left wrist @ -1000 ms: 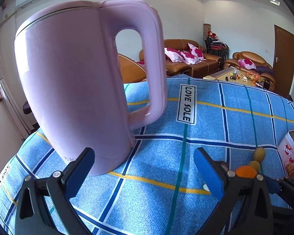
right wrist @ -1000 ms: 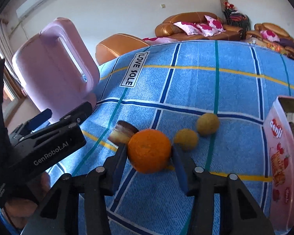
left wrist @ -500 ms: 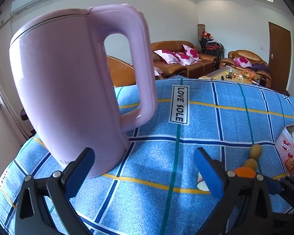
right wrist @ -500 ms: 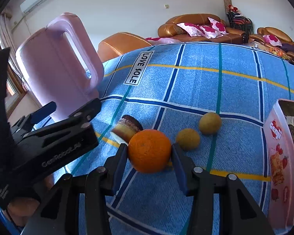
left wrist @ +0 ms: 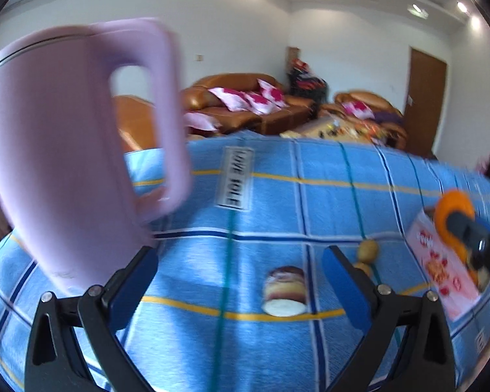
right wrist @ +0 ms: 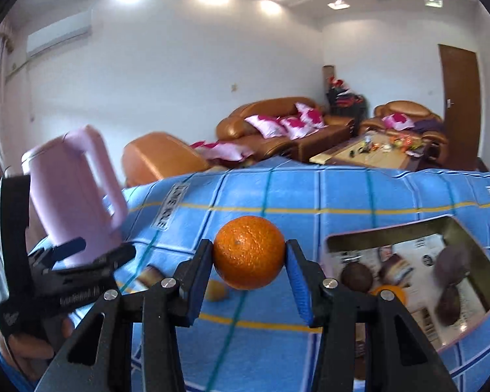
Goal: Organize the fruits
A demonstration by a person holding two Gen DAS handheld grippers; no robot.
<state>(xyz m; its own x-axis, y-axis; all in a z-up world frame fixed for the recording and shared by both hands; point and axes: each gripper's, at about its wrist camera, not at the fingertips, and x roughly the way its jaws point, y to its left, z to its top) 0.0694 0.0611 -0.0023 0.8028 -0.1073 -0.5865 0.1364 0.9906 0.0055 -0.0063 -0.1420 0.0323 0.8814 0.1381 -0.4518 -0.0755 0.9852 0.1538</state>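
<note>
Lifted clear of the cloth since the earlier frames, the orange (right wrist: 248, 251) now hangs in the air instead of sitting among the other pieces on the blue checked counter (right wrist: 343, 196).

Biggest thing in sight is the pink kettle (left wrist: 68, 163), standing at the left of the counter, just beyond the left claw (left wrist: 240, 277). That claw is released, its jaws spread wide with nothing between them, pointing at a small layered cake (left wrist: 285, 289) lying on its side.

Next in size is the open tin box (right wrist: 418, 284) to the right, already holding an orange and several dark round fruits.

The right claw (right wrist: 249, 261) is clenched on the orange, one pad on each side. The box lies to the right of and below the held fruit, so the coming move looks like a short swing rightward and down. The right hand is plainly the nearer one.

Smallest are the two yellowish fruits (left wrist: 367, 251) left on the cloth, between the cake and the box.
</note>
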